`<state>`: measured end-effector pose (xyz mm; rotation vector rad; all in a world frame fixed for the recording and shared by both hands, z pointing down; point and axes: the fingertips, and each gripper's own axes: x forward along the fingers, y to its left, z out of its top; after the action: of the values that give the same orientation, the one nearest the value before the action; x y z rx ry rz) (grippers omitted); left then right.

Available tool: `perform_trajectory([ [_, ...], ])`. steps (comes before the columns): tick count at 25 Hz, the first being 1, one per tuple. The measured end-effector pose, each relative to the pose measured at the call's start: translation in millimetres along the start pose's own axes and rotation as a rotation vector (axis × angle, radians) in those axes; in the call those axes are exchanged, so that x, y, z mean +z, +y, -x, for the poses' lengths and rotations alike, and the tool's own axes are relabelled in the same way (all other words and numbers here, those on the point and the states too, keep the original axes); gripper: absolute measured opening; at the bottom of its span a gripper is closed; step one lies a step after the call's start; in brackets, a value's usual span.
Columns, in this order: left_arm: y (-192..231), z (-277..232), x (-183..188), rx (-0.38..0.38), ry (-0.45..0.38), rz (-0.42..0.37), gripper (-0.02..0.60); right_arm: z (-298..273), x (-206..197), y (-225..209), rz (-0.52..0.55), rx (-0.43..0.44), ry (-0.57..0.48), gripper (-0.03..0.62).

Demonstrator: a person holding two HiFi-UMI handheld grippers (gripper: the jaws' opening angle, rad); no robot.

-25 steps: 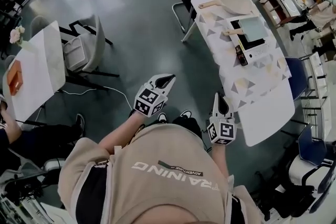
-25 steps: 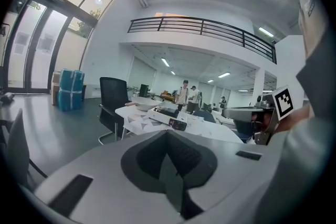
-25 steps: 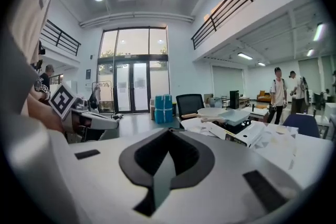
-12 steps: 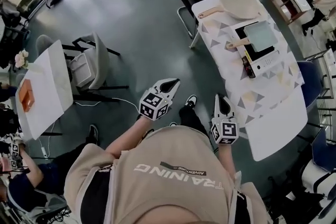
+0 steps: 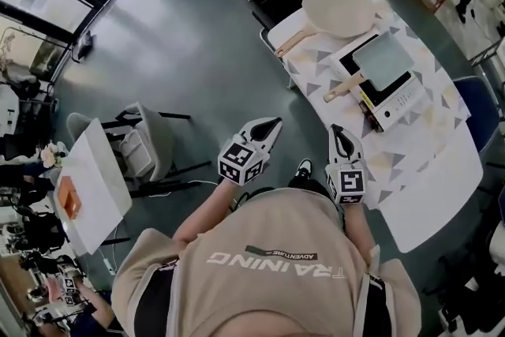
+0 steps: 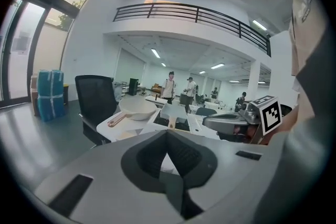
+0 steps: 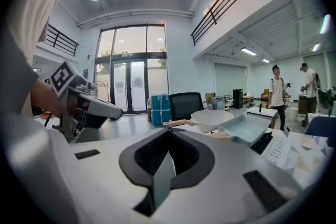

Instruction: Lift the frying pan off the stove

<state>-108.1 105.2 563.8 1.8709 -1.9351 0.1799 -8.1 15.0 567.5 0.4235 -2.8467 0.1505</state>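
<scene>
Frying pan (image 5: 383, 61) sits on the stove (image 5: 397, 101), handle toward the person, while left gripper (image 5: 271, 126) and right gripper (image 5: 339, 132) hang well short of the stove, jaws together and empty, seemingly before any reach.

Frying pan (image 5: 381, 61) on stove (image 5: 398, 101), on table (image 5: 430, 162)

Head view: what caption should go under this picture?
The left tool and right tool, both shut, near the table with a square pan on the stove.
</scene>
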Motion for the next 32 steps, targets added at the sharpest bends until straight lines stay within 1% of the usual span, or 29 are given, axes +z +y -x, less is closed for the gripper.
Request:
perform_trajectory([
  [2, 1, -17, 8, -0.025, 0.011, -0.021, 0.005, -7, 2, -12, -0.013, -0.019, -0.002, -0.002],
  [5, 3, -39, 19, -0.068, 0.02, -0.032, 0.005, -14, 5, -32, -0.02, -0.057, 0.002, -0.002],
  [9, 11, -68, 32, -0.138, 0.037, -0.064, 0.005, -25, 10, -56, -0.024, -0.127, 0.002, -0.002],
  [13, 25, -89, 43, -0.217, 0.044, -0.078, 0.005, -39, 16, -66, -0.029, -0.212, 0.007, -0.002],
  [16, 34, -100, 54, -0.295, 0.047, -0.09, 0.005, -46, 27, -70, -0.044, -0.303, -0.011, -0.002],
  [20, 46, -113, 70, -0.417, 0.045, -0.097, 0.005, -55, 46, -72, -0.065, -0.435, -0.048, -0.002],
  [24, 56, -122, 74, -0.518, 0.068, -0.104, 0.005, -54, 60, -68, -0.11, -0.551, -0.082, -0.002],
  [26, 58, -126, 74, -0.574, 0.084, -0.109, 0.005, -51, 60, -67, -0.122, -0.619, -0.083, -0.002],
  [29, 51, -133, 74, -0.671, 0.102, -0.124, 0.005, -35, 53, -64, -0.137, -0.746, -0.073, -0.002],
  [32, 46, -145, 74, -0.73, 0.119, -0.116, 0.005, -27, 46, -59, -0.155, -0.819, -0.06, -0.002],
])
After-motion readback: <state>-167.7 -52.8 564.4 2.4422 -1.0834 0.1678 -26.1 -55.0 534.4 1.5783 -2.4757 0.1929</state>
